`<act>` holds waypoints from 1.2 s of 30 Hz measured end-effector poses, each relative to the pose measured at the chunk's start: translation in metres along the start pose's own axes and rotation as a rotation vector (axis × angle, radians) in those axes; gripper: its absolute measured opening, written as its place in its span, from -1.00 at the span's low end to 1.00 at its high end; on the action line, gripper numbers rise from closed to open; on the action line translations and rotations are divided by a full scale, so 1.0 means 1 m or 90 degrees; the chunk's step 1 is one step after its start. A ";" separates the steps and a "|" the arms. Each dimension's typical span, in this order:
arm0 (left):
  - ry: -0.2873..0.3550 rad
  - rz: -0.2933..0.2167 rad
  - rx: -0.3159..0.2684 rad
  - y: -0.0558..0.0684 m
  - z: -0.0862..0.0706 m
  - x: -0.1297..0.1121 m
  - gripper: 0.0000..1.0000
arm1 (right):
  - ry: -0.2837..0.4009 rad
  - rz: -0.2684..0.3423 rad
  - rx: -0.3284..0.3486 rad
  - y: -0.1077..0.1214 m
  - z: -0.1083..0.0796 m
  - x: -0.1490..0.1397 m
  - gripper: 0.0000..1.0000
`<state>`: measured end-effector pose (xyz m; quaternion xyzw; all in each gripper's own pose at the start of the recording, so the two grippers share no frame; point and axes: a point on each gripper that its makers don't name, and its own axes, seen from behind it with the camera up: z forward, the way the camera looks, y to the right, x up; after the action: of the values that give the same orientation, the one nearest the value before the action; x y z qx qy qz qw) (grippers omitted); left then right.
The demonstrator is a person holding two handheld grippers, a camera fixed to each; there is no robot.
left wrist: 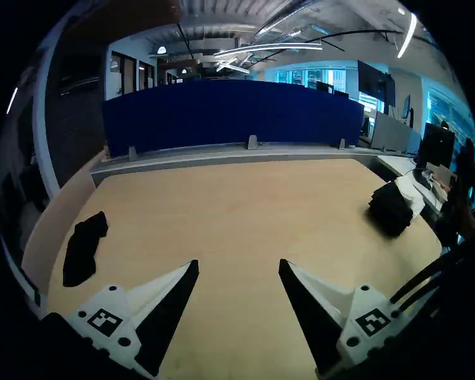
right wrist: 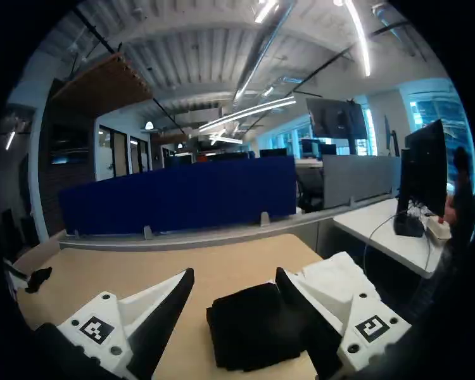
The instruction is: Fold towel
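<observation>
Right gripper view: right gripper (right wrist: 234,272), spread, hovers over the folded stack (right wrist: 253,326); the crumpled towel (left wrist: 84,248) lies well left of that stack, nearer the spread left gripper (left wrist: 237,261).

Bench (left wrist: 237,202): pale wood, under the fingers (left wrist: 168,297)
Blue partition (left wrist: 225,114): far ahead, along bench's back edge
Monitor (right wrist: 424,168): ahead, right, on white desk (right wrist: 377,231)

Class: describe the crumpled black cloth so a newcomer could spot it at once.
Start at the blue partition behind the wooden table. In the left gripper view, the crumpled black cloth lies near the table's left edge. Unlike the black pile at the right edge, it is loose, unfolded.
</observation>
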<state>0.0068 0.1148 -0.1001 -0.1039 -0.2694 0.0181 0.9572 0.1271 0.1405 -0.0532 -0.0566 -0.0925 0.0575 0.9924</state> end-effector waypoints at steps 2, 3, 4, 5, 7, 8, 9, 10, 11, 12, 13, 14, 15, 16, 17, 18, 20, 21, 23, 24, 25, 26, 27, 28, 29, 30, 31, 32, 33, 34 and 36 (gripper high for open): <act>0.011 -0.001 0.003 -0.002 0.001 0.005 0.88 | 0.011 -0.003 0.004 -0.009 0.002 0.007 1.00; 0.016 -0.002 0.005 -0.003 0.001 0.008 0.88 | 0.016 -0.004 0.006 -0.013 0.002 0.010 1.00; 0.023 -0.003 0.007 -0.005 0.001 0.011 0.88 | 0.022 -0.006 0.009 -0.019 0.003 0.014 1.00; 0.030 -0.005 0.010 -0.007 0.001 0.014 0.88 | 0.027 -0.008 0.010 -0.024 0.004 0.018 1.00; 0.044 -0.009 0.016 -0.012 0.001 0.021 0.88 | 0.039 -0.015 0.016 -0.036 0.005 0.024 1.00; 0.052 -0.011 0.020 -0.014 0.001 0.024 0.88 | 0.044 -0.019 0.019 -0.042 0.005 0.027 1.00; 0.059 -0.013 0.023 -0.017 0.001 0.028 0.88 | 0.049 -0.023 0.022 -0.048 0.006 0.030 1.00; 0.069 -0.016 0.025 -0.019 0.000 0.033 0.88 | 0.051 -0.029 0.027 -0.056 0.006 0.032 1.00; 0.077 -0.018 0.027 -0.022 -0.001 0.037 0.88 | 0.053 -0.035 0.031 -0.062 0.006 0.033 1.00; 0.086 -0.021 0.029 -0.024 -0.001 0.042 0.88 | 0.055 -0.040 0.036 -0.069 0.006 0.034 1.00; 0.098 -0.023 0.033 -0.027 -0.003 0.047 0.88 | 0.056 -0.044 0.038 -0.075 0.006 0.035 1.00; 0.109 -0.025 0.036 -0.029 -0.004 0.053 0.88 | 0.056 -0.048 0.040 -0.081 0.006 0.036 1.00; 0.120 -0.028 0.039 -0.032 -0.005 0.058 0.88 | 0.056 -0.052 0.042 -0.086 0.006 0.036 1.00; 0.133 -0.028 0.043 -0.035 -0.006 0.064 0.88 | 0.058 -0.053 0.045 -0.093 0.007 0.036 1.00; 0.144 -0.028 0.047 -0.038 -0.008 0.070 0.88 | 0.060 -0.054 0.048 -0.098 0.007 0.036 1.00; 0.155 -0.027 0.051 -0.040 -0.009 0.076 0.88 | 0.062 -0.054 0.051 -0.104 0.008 0.036 1.00; 0.182 -0.024 0.062 -0.047 -0.012 0.089 0.88 | 0.065 -0.055 0.057 -0.116 0.008 0.036 1.00; 0.194 -0.022 0.066 -0.050 -0.014 0.095 0.88 | 0.066 -0.054 0.060 -0.121 0.008 0.035 1.00; 0.216 -0.020 0.074 -0.055 -0.016 0.106 0.87 | 0.067 -0.058 0.066 -0.132 0.008 0.034 1.00; 0.226 -0.018 0.077 -0.057 -0.017 0.111 0.87 | 0.068 -0.060 0.068 -0.136 0.009 0.034 1.00; 0.233 -0.018 0.080 -0.059 -0.018 0.114 0.87 | 0.066 -0.063 0.070 -0.140 0.009 0.033 1.00; 0.240 -0.018 0.082 -0.061 -0.018 0.117 0.87 | 0.065 -0.066 0.071 -0.144 0.010 0.032 1.00; 0.246 -0.018 0.084 -0.062 -0.019 0.120 0.87 | 0.063 -0.069 0.072 -0.147 0.011 0.032 0.99; 0.249 -0.018 0.087 -0.065 -0.020 0.121 0.87 | 0.061 -0.070 0.072 -0.149 0.011 0.032 0.99; 0.252 -0.017 0.091 -0.067 -0.020 0.123 0.87 | 0.059 -0.072 0.071 -0.151 0.012 0.033 0.99; 0.255 -0.017 0.094 -0.069 -0.021 0.124 0.87 | 0.057 -0.073 0.070 -0.152 0.012 0.033 0.99; 0.259 -0.015 0.096 -0.069 -0.022 0.127 0.87 | 0.058 -0.072 0.070 -0.153 0.011 0.035 0.99; 0.262 -0.013 0.097 -0.070 -0.023 0.128 0.87 | 0.058 -0.070 0.069 -0.154 0.010 0.037 0.99; 0.265 -0.011 0.099 -0.070 -0.023 0.130 0.87 | 0.059 -0.069 0.068 -0.155 0.010 0.038 0.99; 0.269 -0.009 0.100 -0.070 -0.024 0.132 0.87 | 0.060 -0.065 0.069 -0.156 0.009 0.038 0.99; 0.275 -0.007 0.103 -0.071 -0.024 0.135 0.87 | 0.061 -0.059 0.071 -0.159 0.009 0.038 0.99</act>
<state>0.1329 0.0528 -0.0365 -0.0268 -0.0564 0.0117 0.9980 0.1790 -0.0110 -0.0183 0.0006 -0.0440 0.0142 0.9989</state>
